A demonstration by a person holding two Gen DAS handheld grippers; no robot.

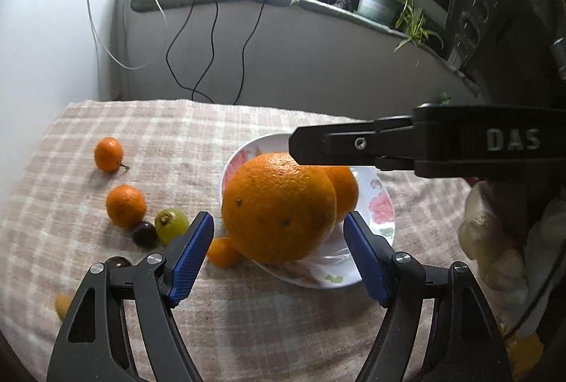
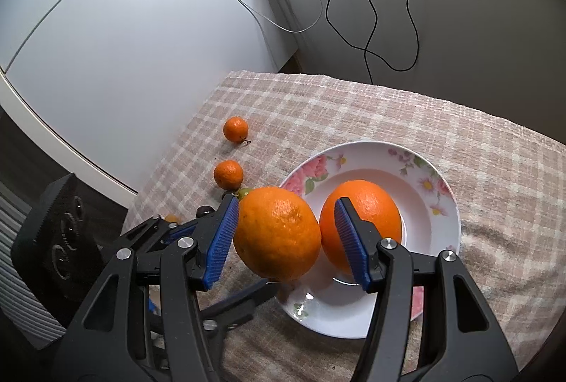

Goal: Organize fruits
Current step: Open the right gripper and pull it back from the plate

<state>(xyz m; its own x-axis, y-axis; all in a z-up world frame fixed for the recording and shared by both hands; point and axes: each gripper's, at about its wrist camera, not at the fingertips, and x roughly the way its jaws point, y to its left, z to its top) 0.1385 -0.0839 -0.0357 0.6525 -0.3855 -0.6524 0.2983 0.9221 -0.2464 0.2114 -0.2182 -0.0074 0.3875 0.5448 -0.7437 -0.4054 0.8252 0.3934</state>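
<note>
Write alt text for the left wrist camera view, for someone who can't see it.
A large orange sits on the near rim of a floral plate, between the open blue fingers of the left gripper, with a second orange behind it. The right gripper reaches in above. Two mandarins and grapes lie on the checked cloth.

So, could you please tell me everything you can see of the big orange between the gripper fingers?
The big orange is round and bright, with pebbled peel and a few small dark specks. It is over the near-left rim of the floral plate, apparently touching a second orange. The left gripper brackets it with gaps on both sides. The right gripper straddles it, one pad seemingly touching. Resting or lifted: unclear.
</note>
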